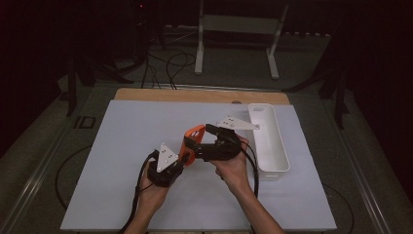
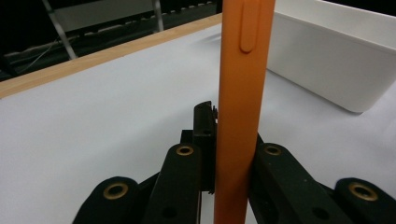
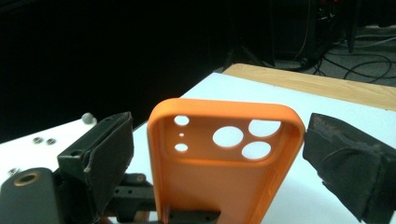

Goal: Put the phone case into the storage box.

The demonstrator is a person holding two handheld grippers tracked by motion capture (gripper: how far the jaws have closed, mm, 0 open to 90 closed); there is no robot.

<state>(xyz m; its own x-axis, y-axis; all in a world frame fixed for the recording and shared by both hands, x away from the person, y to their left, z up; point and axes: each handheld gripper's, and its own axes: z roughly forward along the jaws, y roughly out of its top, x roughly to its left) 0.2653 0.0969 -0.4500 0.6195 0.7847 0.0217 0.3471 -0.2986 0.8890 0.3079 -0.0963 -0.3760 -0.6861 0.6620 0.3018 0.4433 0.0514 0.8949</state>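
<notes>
An orange phone case (image 1: 193, 138) stands upright above the white mat, held at its lower end by my left gripper (image 1: 183, 159), which is shut on it. In the left gripper view the case (image 2: 240, 93) runs edge-on between the two black jaws of that gripper (image 2: 229, 156). My right gripper (image 1: 201, 142) reaches in from the right and is open, with one jaw on each side of the case. In the right gripper view the case (image 3: 219, 172) shows its inside and camera holes. The left pad (image 3: 112, 154) lies near its edge and the right pad (image 3: 350, 163) stands apart.
A long white tray (image 1: 268, 139) lies at the right side of the white mat (image 1: 136, 195), close to the right hand. A wooden table edge (image 1: 195, 95) runs along the back. Beyond it stand a metal frame (image 1: 238, 29) and floor cables (image 1: 170, 66).
</notes>
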